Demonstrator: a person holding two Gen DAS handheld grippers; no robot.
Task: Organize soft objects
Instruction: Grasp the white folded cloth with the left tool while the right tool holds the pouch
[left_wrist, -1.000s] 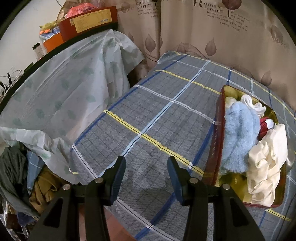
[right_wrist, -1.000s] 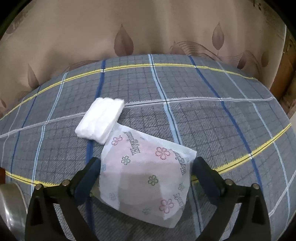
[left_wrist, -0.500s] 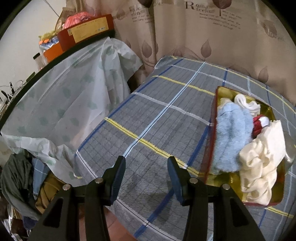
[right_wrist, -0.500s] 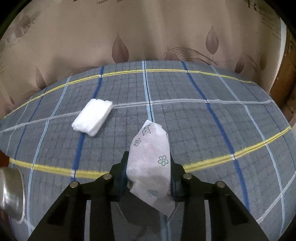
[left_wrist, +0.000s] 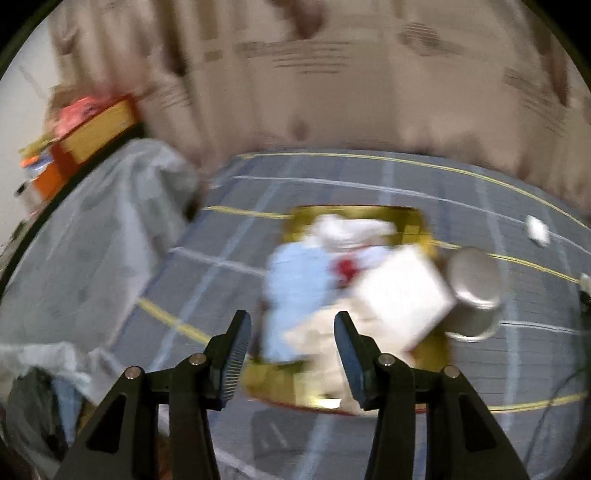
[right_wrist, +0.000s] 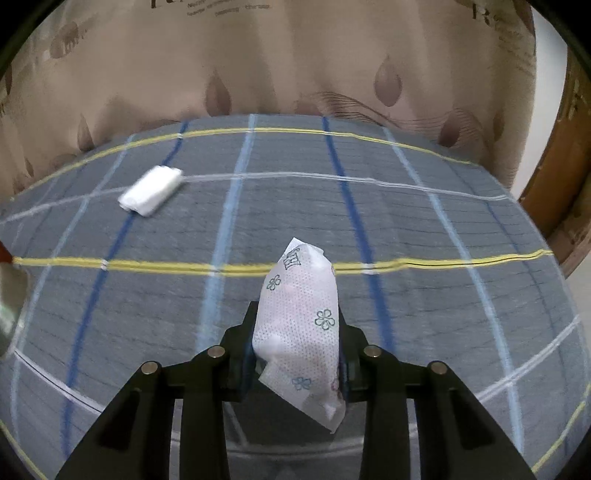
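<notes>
My right gripper (right_wrist: 295, 332) is shut on a white packet (right_wrist: 299, 306) printed with small flowers; the packet is squeezed narrow between the pads and held above the plaid cloth. A folded white pad (right_wrist: 151, 190) lies on the cloth to the far left. The left wrist view is blurred. There my left gripper (left_wrist: 291, 332) stands open with nothing between its fingers, just short of a gold tin (left_wrist: 354, 214). The tin holds a light blue towel (left_wrist: 291, 284), cream cloths, a red item (left_wrist: 345, 267) and a flat white pack (left_wrist: 402, 295).
A metal pot (left_wrist: 476, 291) stands against the tin's right side. Plastic-covered furniture (left_wrist: 92, 240) with orange boxes (left_wrist: 92, 133) on top lies to the left. A leaf-print curtain (right_wrist: 295, 66) hangs behind the table, and a wooden frame (right_wrist: 554, 206) is at the right.
My right gripper closed on the flowered packet, squeezed it narrow and drew back from the white pad. The left view swung right, so the tin now sits straight ahead.
</notes>
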